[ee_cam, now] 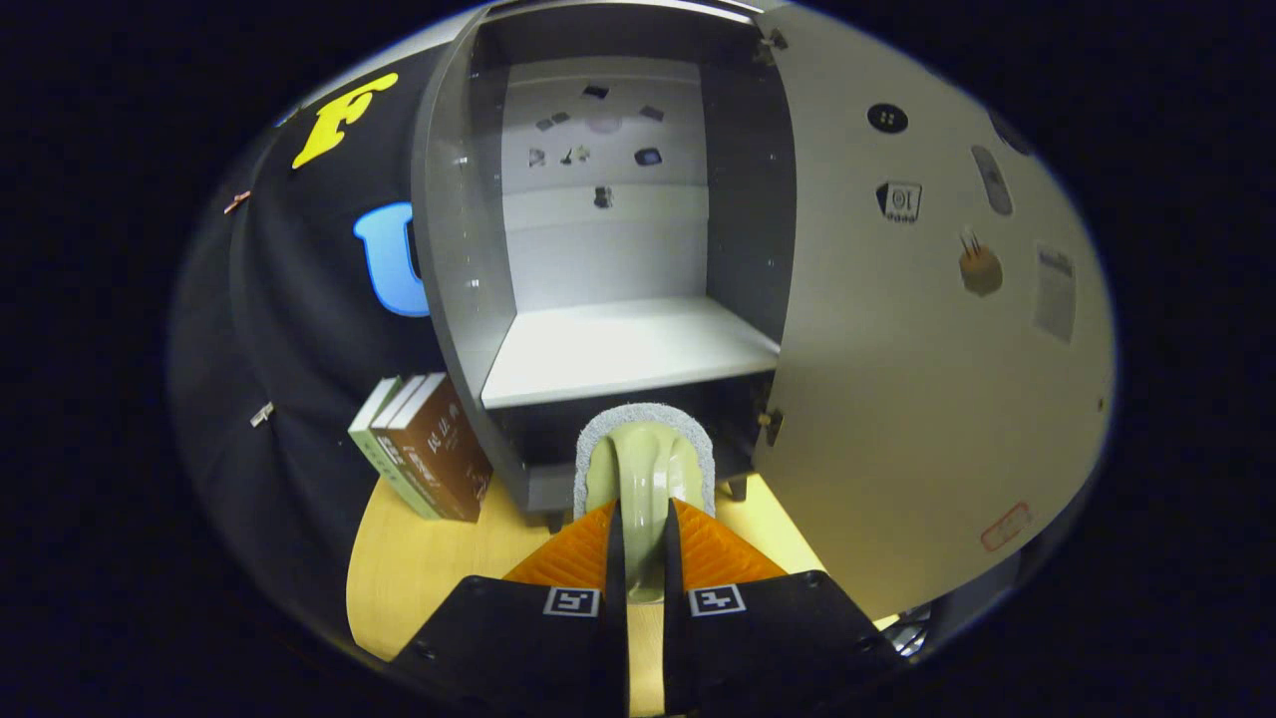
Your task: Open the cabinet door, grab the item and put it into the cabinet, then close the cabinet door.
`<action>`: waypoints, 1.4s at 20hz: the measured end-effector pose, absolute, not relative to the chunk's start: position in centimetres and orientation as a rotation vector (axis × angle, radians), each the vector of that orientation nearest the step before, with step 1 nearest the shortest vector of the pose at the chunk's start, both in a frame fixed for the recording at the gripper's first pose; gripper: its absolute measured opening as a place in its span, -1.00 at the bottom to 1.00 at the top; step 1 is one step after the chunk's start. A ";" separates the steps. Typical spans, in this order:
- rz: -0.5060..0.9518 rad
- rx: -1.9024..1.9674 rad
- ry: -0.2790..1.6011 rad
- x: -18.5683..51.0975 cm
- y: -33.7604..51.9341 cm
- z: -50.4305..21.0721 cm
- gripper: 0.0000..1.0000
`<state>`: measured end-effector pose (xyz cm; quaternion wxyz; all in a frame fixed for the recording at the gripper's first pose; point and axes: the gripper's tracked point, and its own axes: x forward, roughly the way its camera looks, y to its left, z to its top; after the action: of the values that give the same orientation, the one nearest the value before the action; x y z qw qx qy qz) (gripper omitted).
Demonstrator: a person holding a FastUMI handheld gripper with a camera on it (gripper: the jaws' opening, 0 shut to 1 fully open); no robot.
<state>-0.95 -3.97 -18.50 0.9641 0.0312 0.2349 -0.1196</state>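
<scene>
My gripper (644, 543) is shut on a pale green brush-like item (644, 469) with a grey fuzzy rim; both fingers press on its handle, and its head sticks up ahead of the fingers. Beyond it stands the grey cabinet (454, 299), raised on short legs above the wooden table. The cabinet door (897, 399) is swung wide open to the right of the opening. Inside, a pale shelf (628, 349) lies bare, with a dark lower compartment under it, right behind the item's head. The back wall of the cabinet carries several small stickers.
A stack of books (424, 461) leans against the cabinet's left side on the wooden table (419, 568). The open door's inner face bears several stickers and reaches close to my fingers on the right. Black cloth hangs behind the books.
</scene>
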 end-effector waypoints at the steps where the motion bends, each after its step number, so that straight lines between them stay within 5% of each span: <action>1: -0.234 0.049 0.442 0.1 -4.4 -17.1 -0.65; 12: -0.125 -0.025 0.209 14.7 -6.6 -9.0 -0.65; 19: -0.137 0.028 0.287 24.4 -7.9 -15.5 -0.66; 28: -0.113 0.029 0.279 28.8 -7.1 -18.9 -0.60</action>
<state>28.81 -7.14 -18.95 0.9886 0.0143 0.1390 -0.0562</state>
